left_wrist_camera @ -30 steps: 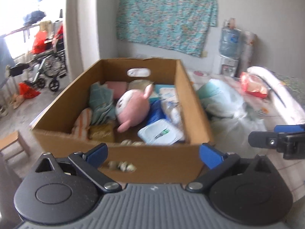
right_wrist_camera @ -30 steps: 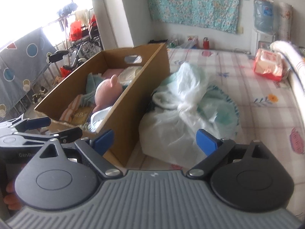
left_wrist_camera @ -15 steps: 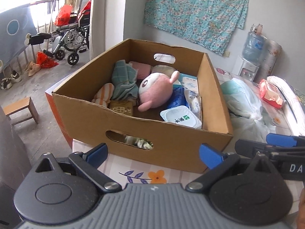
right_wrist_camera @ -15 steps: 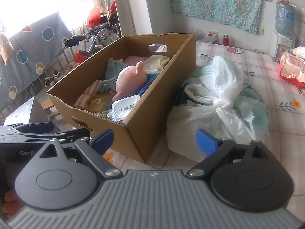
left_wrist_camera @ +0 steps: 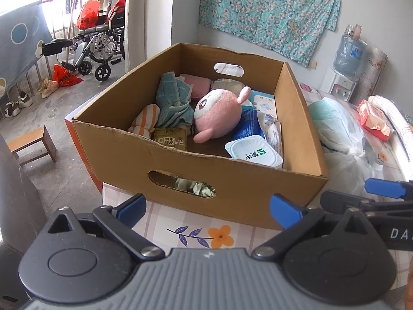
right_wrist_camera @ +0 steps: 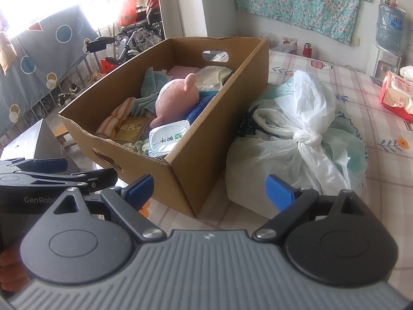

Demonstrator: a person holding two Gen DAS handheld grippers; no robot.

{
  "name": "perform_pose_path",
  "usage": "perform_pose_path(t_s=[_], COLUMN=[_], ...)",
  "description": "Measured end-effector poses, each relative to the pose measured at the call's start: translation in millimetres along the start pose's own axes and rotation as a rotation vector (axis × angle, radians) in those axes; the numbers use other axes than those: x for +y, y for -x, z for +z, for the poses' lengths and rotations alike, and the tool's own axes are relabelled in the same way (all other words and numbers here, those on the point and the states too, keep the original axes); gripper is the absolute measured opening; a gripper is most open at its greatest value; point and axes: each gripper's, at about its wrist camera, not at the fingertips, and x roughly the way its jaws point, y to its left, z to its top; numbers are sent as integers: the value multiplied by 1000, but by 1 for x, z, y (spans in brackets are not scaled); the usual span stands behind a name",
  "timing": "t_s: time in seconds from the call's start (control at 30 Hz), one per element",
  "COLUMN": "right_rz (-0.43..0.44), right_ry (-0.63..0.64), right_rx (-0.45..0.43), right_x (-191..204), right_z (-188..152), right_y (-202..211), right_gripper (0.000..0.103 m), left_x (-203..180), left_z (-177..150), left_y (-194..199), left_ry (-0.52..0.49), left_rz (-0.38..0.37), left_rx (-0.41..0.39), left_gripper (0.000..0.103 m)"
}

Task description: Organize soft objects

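Inside the cardboard box (left_wrist_camera: 240, 193), a pink plush (left_wrist_camera: 219, 118) — only the right view shows the knotted bag (right_wrist_camera: 307, 139); both grippers, left gripper (left_wrist_camera: 207, 208) and right gripper (right_wrist_camera: 209, 189), gape empty.

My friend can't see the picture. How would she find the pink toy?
Look in the big cardboard box on the flowery table. Near its middle lies the plush, between a teal cloth and a blue packet. It is the only round, fuzzy pink thing with a white face, dark eyes and small ears.
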Motion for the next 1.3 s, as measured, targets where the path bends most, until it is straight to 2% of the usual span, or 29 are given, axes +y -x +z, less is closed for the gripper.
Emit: perform_pose_path(t_s=[0.43,1.3], right_rz=[-9,-4], right_ry=[-10,-44], right_rx=[29,50], right_x=[5,2], right_z=[1,-1], right_y=[-8,-15], right_gripper=[94,94], left_x=[6,10], left_z=[2,4], left_y=[-1,-6], left_ry=[-12,-22], left_rz=[23,21], left_rx=[15,31], left_gripper=[100,98])
